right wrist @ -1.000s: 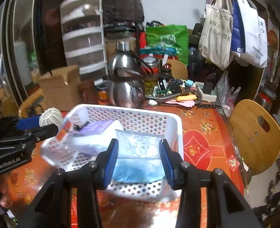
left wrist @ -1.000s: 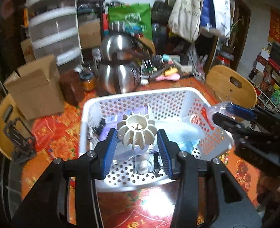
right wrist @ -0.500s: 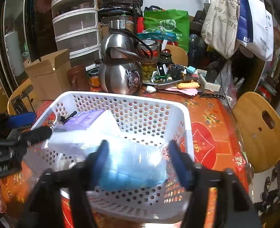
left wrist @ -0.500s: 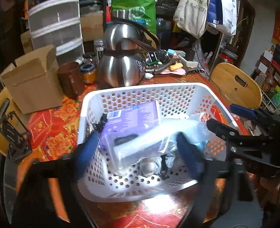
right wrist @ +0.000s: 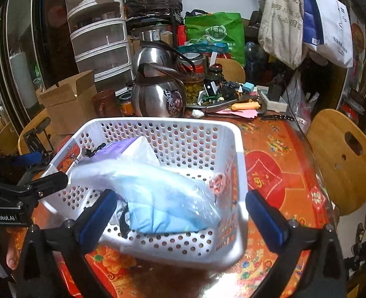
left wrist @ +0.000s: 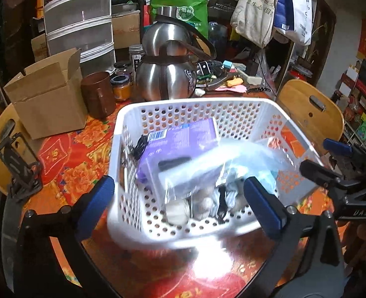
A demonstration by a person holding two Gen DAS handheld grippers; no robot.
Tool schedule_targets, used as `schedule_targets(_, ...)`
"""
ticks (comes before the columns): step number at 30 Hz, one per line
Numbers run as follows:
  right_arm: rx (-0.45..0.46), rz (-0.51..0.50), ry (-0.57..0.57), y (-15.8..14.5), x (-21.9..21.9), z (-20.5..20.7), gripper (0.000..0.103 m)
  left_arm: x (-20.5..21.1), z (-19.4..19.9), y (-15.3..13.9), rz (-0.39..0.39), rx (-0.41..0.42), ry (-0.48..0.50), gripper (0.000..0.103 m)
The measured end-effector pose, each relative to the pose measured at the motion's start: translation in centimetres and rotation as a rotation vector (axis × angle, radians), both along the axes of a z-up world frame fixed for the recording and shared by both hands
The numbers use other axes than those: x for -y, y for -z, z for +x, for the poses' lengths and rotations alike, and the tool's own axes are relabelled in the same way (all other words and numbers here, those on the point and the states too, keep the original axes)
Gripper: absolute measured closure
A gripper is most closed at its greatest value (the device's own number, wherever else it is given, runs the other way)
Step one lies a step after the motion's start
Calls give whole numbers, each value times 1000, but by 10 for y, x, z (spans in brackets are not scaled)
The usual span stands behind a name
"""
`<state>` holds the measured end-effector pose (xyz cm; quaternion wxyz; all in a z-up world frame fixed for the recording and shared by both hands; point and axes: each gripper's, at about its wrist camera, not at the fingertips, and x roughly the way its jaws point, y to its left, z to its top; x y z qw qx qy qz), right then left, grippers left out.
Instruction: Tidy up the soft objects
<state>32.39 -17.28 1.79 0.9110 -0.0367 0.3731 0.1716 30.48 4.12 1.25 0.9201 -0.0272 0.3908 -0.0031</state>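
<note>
A white perforated basket (left wrist: pixel 195 104) (right wrist: pixel 158 121) stands on the red patterned table. In it lie a purple tissue pack (left wrist: pixel 183 139) (right wrist: pixel 113 149), a clear bag with pale blue soft items (left wrist: pixel 232 159) (right wrist: pixel 163 198), and cream round pieces (left wrist: pixel 178 208) on the bottom. My left gripper (left wrist: pixel 178 188) (right wrist: pixel 46 168) hovers over the basket's near left side, jaws opening wide, pads touching nothing. My right gripper (right wrist: pixel 181 198) (left wrist: pixel 324 157) hangs over the near right side, its jaws also opening. The clear bag lies loose below them.
Behind the basket stand two steel kettles (left wrist: pixel 168 82), a brown mug (left wrist: pixel 98 94), jars and an open cardboard box (left wrist: pixel 46 99). A black folding stand (left wrist: pixel 16 168) sits at the left. A wooden chair (right wrist: pixel 341 159) is at the right. Bags hang at the back.
The left gripper let go of a cream ribbed ball and the right let go of the clear blue bag. Both items now lie in the basket. Both grippers sank slightly.
</note>
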Motion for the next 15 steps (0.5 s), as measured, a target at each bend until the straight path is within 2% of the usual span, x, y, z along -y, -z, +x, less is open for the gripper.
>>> schedule_targets(3, 14, 4, 3, -2, 7, -19, 0, 6, -31, -8, 49, 61, -5, 0)
schedule_targets(6, 38, -18, 14, -7, 9, -46, 0, 8, -74, -20, 39, 124, 3, 0)
schedule_targets(8, 86, 10, -3, -16, 14, -79, 0, 7, -106, -28, 13, 155, 3, 0)
schedule_targets(10, 112, 22, 0, -24, 19, -110, 0, 10, -139, -34, 28, 173, 6, 0)
schedule_targets(15, 124, 58, 42, -38, 33, -180, 0, 16, -214, -44, 41, 233, -2, 0)
